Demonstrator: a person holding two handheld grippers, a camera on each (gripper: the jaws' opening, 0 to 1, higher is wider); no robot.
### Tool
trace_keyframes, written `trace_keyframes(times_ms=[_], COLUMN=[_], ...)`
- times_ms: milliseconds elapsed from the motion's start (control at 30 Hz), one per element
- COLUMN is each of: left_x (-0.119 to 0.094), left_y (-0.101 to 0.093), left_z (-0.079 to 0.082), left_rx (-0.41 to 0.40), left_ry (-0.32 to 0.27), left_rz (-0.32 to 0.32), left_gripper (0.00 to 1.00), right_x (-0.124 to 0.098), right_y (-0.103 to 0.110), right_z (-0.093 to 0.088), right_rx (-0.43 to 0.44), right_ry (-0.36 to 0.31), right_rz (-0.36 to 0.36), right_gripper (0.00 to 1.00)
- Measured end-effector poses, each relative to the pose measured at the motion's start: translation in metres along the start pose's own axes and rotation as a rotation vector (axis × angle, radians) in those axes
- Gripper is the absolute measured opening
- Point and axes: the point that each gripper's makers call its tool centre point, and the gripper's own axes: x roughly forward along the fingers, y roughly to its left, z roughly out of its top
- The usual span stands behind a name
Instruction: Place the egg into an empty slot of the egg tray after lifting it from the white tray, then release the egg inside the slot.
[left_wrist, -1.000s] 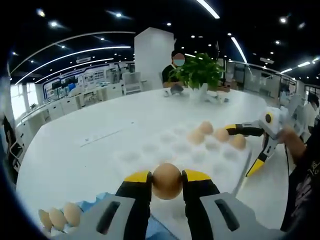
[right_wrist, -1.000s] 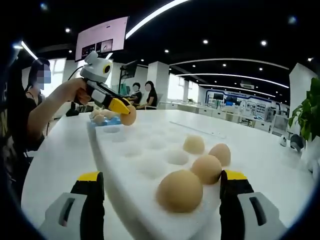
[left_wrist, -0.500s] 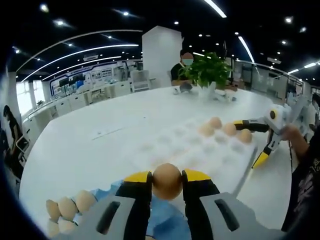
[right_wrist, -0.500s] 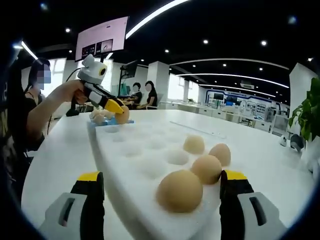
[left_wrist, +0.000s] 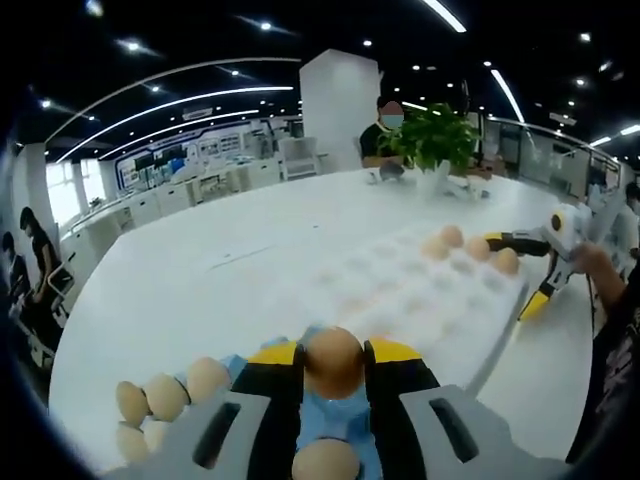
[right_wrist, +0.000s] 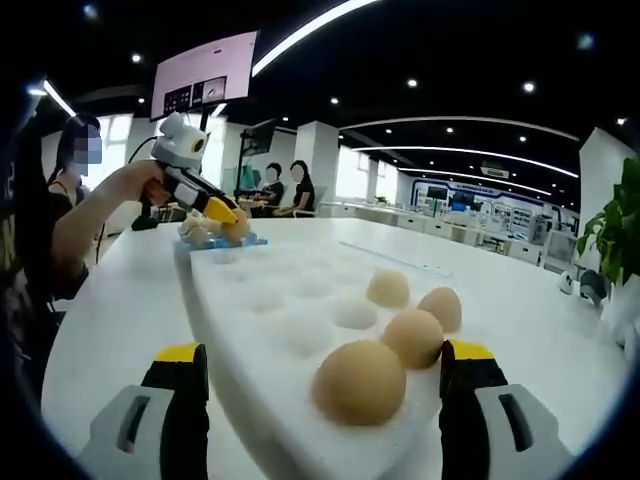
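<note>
Left gripper: its two yellow-tipped jaws are closed on an egg, one jaw on each side, so the egg cannot roll out while it is carried.

Egg position: it hangs in the air above the blue holder where the loose eggs lie (the task calls this the white tray, but here it looks blue), so the lifting seems done and the carrying not yet.

Egg tray: a white tray with many round slots, lying on the white table ahead of the held egg; most slots are free.

Filled slots: four eggs sit together at the far corner, probably so the tray is filled in order.

Right gripper: its jaws stand wide apart, one on each side of that corner, holding nothing; it seems to wait there, perhaps to steady the tray.

Next need: a free slot near the filled ones, a slow descent, then opening the jaws.
</note>
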Motion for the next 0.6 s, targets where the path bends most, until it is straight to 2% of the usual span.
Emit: trace_keyframes(times_ms=[333, 467, 600], left_x=[-0.008, -0.011, -0.01], left_y=[0.017, 0.02, 0.022], left_z=[-0.01, -0.012, -0.02], left_rx=[0.016, 0.013, 0.038], left_ry=[0.03, 0.033, 0.072], left_rz=[0.065, 0.068, 0.083], left_gripper=[0.24, 0.24, 0.24], right_x=[0.0, 0.0, 0.001], right_y=[0.0, 0.0, 0.0], right_z=[0.0, 0.0, 0.0], right_rx=[-0.001, -0.003, -0.002], right_ry=[0.004, 0.004, 0.003], right_rz=[-0.002, -0.003, -0.003], right_gripper=[1.0, 1.0, 1.0])
